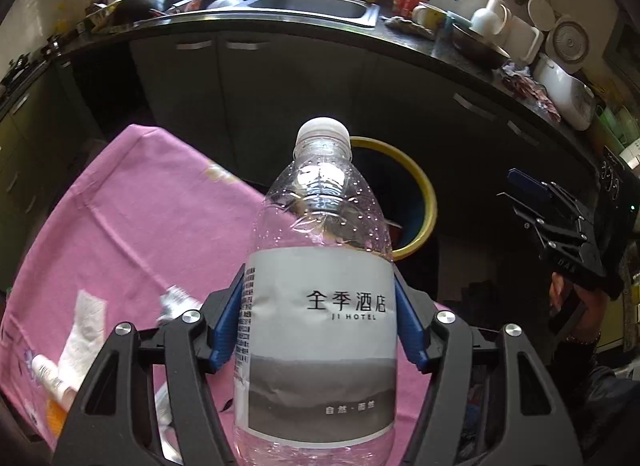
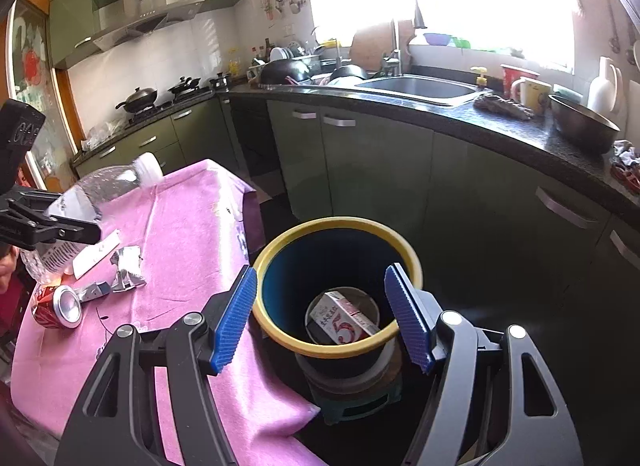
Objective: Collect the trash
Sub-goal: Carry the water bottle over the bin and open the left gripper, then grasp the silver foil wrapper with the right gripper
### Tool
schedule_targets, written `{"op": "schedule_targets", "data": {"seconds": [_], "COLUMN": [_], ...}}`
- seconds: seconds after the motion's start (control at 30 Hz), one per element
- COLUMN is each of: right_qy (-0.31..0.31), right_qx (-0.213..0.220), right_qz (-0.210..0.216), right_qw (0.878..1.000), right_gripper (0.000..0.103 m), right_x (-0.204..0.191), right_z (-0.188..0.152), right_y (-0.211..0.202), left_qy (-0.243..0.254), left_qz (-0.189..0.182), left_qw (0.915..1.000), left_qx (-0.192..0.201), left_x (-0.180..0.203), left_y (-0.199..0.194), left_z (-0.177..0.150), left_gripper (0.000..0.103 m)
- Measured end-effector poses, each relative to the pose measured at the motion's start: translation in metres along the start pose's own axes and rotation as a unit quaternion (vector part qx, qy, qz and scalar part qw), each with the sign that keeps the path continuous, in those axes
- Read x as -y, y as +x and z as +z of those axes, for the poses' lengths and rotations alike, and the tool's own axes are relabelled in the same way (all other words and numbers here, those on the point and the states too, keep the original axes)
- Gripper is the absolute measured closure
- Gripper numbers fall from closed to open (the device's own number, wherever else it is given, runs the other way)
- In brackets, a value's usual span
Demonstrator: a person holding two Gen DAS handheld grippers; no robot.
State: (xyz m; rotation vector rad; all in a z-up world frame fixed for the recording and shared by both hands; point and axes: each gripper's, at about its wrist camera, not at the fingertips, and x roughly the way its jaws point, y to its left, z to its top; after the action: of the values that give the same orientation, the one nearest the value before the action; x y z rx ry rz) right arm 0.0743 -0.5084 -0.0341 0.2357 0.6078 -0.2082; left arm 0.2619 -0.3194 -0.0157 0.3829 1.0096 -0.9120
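My left gripper [image 1: 320, 322] is shut on a clear plastic bottle [image 1: 320, 306] with a grey hotel label and a white cap, lifted above the pink tablecloth [image 1: 132, 225]. The right wrist view shows that same bottle [image 2: 96, 193] at the far left, tilted in the left gripper's black frame. My right gripper [image 2: 324, 314] is open and empty, hanging over the yellow-rimmed bin [image 2: 280, 330], which holds a carton [image 2: 340, 318]. On the cloth lie a red can [image 2: 60, 306], a crumpled foil wrapper [image 2: 128, 266] and white paper [image 2: 96, 254]. The bin's rim [image 1: 424, 193] shows behind the bottle.
Dark counter [image 2: 500, 121] with a steel sink [image 2: 420, 85], a metal bowl [image 2: 580, 125] and mugs runs along the back. Green cabinets [image 2: 360, 165] stand below it. A white tube [image 1: 48, 378] and tissue [image 1: 84, 330] lie on the cloth's near left.
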Motion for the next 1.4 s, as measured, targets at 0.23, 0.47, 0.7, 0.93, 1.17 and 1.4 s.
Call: {"op": "schedule_targets", "data": {"seconds": [0.23,0.47,0.7,0.93,1.17,1.4], "right_qy": [0.051,0.082,0.077,0.06,0.031,-0.012], "right_qx": [0.003,-0.017,-0.028,-0.03,-0.043,-0.073], "right_qz": [-0.018,-0.029,-0.016,0.003,0.031,0.091], "right_qw": [0.999,0.996,0.997,0.998,0.998,0.993], "right_gripper": [0.037,0.037,0.037,0.037,0.037,0.037], "right_x": [0.061,0.097,0.09,0.07,0.041,-0.011], "right_z": [-0.015,-0.035,-0.037,-0.035,-0.029,-0.024], "right_y": [-0.03,-0.031,-0.017,-0.014,0.0,0.027], "left_qy": [0.002,-0.026,-0.035,-0.034,-0.077,-0.145], "left_qz": [-0.039,-0.005,0.021,-0.001,0.006,0.087], "left_qw": [0.9964,0.9958,0.9983,0.9941,0.9754,0.9437], "left_qx": [-0.076,-0.088,-0.042,0.103,0.206,0.284], "left_x": [0.055,0.055,0.045,0.046,0.039,0.017], "left_y": [0.127,0.194,0.184,0.058,-0.056,-0.148], "left_z": [0.054,0.086,0.085,0.039,-0.04,-0.137], "left_gripper": [0.041,0.04,0.023,0.021,0.014,0.01]}}
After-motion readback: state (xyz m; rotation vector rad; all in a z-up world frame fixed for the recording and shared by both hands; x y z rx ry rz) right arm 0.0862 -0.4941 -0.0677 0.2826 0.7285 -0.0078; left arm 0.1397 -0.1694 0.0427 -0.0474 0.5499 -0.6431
